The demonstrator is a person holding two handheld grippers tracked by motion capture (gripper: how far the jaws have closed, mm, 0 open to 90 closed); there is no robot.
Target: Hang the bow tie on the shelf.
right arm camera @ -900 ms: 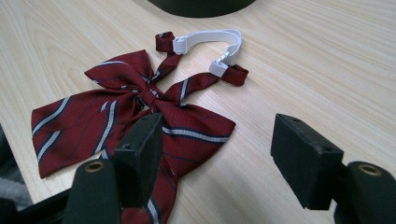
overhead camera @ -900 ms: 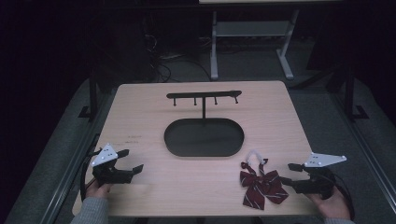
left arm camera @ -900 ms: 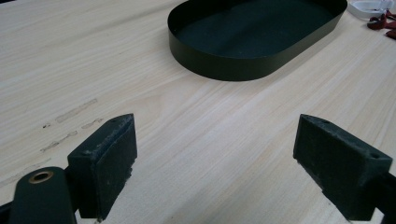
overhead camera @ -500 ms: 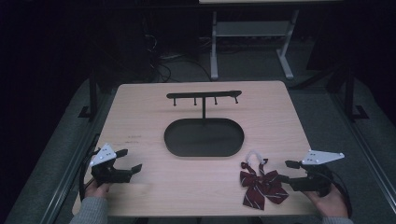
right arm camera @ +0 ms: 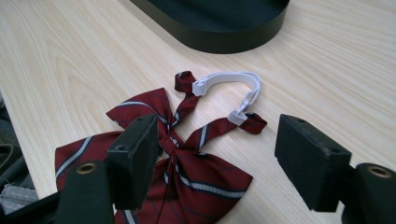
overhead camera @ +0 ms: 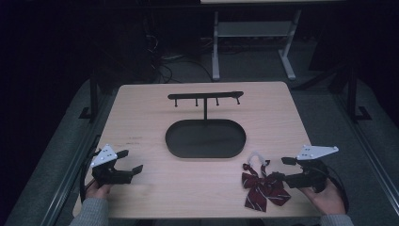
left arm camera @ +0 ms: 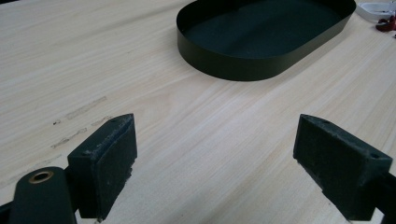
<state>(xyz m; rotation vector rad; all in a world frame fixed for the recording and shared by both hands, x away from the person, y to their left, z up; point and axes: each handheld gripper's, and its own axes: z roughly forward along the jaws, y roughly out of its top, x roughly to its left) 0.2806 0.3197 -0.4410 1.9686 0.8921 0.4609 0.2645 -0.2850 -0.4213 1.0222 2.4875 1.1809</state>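
Observation:
A dark red striped bow tie [overhead camera: 263,188] [right arm camera: 187,177] with a white elastic neck strap [right arm camera: 233,84] lies flat near the table's front right. My right gripper [overhead camera: 280,169] [right arm camera: 219,158] hovers just right of it, jaws open, with the bow's knot between them and no pad touching. A black stand with an oval tray base [overhead camera: 205,139] and a hook bar [overhead camera: 205,97] occupies the table's middle. My left gripper [overhead camera: 129,161] [left arm camera: 215,168] rests open at the front left over bare wood.
The wooden table [overhead camera: 150,117] has rounded corners, and its front edge lies close to both hands. The black tray wall [left arm camera: 224,70] [right arm camera: 219,42] rises ahead of each gripper. A metal frame [overhead camera: 254,33] stands on the dark floor behind.
My right gripper has shifted slightly left toward the bow tie. The left gripper and the bow tie have stayed put.

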